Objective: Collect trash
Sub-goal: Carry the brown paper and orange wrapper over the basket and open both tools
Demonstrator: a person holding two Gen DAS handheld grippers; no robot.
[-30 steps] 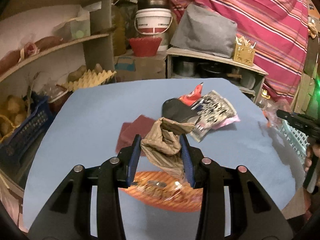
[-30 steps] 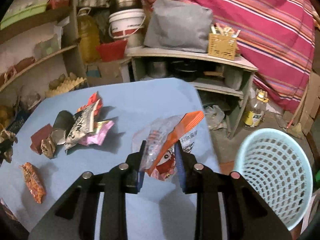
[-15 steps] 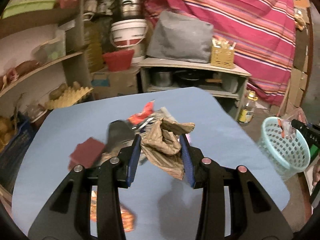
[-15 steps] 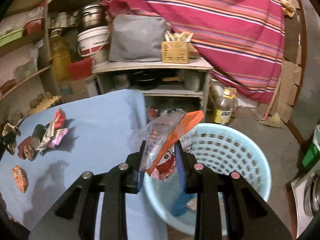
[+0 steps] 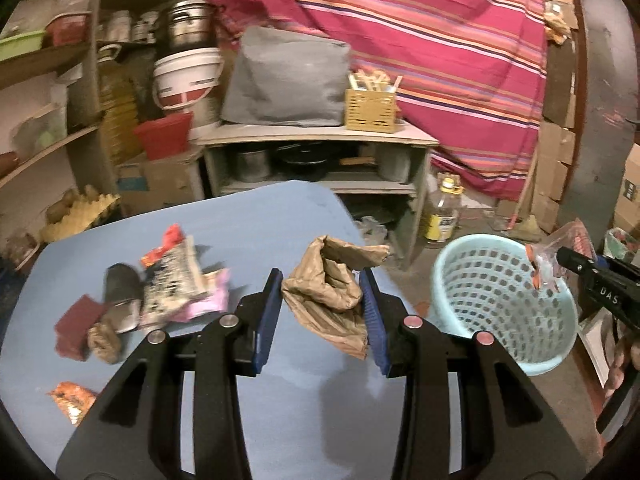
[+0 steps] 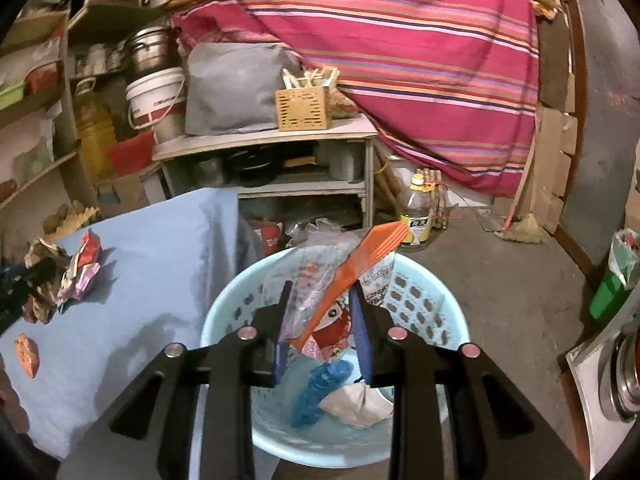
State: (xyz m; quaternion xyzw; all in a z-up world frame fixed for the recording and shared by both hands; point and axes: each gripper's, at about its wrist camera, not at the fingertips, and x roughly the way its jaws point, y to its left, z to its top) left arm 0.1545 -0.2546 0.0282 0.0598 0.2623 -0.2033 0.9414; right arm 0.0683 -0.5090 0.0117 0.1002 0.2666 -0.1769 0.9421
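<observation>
Left gripper [image 5: 322, 294] clamping brown paper bag [image 5: 332, 284] above blue table [image 5: 256, 220]; right gripper [image 6: 320, 320] pinching snack wrapper [image 6: 332, 300] over basket [image 6: 432, 308]; striped cloth [image 5: 420, 40] behind.

Left tool [image 5: 322, 312] matte black, blue-edged fingers [image 5: 267, 316], silver round screws, right tool [image 6: 320, 330] alike

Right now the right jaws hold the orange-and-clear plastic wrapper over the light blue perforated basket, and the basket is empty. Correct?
Not quite. The right gripper does hold the orange-and-clear plastic wrapper over the light blue perforated basket, but the right wrist view shows a blue plastic piece and a white scrap already inside.
</observation>
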